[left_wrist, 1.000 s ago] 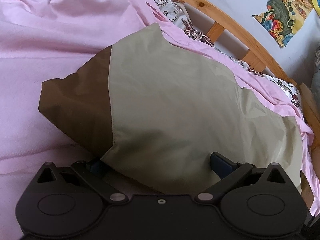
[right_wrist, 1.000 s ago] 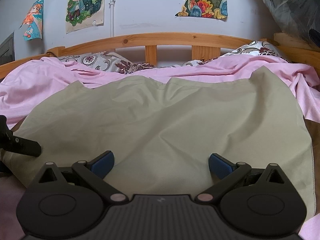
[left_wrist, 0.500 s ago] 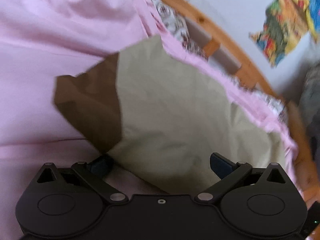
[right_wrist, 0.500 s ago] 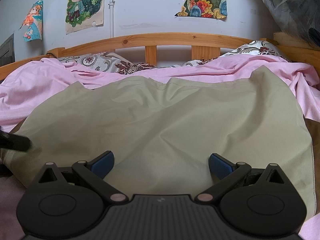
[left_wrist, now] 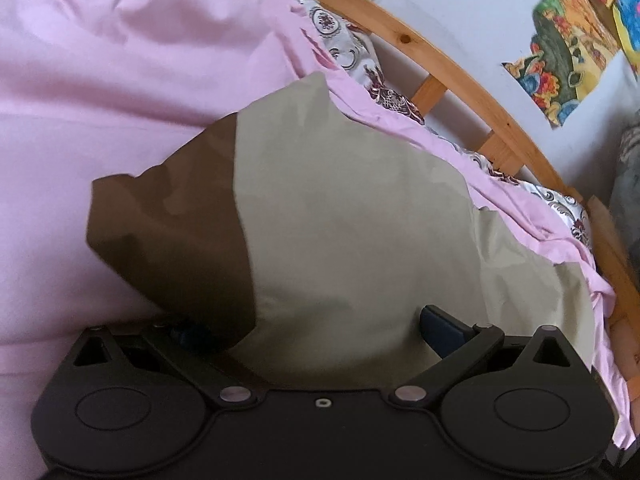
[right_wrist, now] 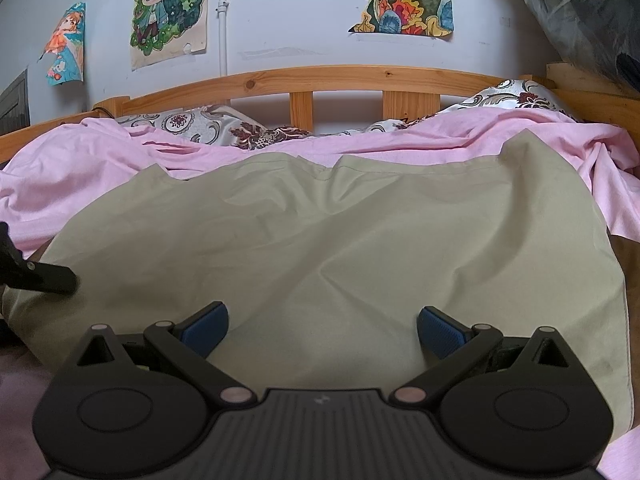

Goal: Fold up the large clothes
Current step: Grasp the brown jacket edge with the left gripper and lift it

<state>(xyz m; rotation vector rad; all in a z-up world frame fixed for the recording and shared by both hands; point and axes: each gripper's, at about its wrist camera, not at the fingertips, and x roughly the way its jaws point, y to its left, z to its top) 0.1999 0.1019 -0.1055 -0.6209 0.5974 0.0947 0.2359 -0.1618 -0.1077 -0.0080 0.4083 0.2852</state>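
Right wrist: khaki garment [right_wrist: 320, 248] lengthwise crosswise

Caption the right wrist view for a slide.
Open right tongs over an olive cloth spread on the pink sheet.

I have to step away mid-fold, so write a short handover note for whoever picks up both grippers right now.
Left gripper: fingers wide open at the garment's near left edge, one pad hidden behind the brown panel; nothing gripped.
Right gripper: fingers wide open, low over the near edge; whether it touches the cloth is unclear.
The olive garment lies spread fairly flat on the pink sheet, far edge toward the wooden headboard.
Done: laid out, apparently part folded.
Left: probably grip the near edge and fold it away from you.
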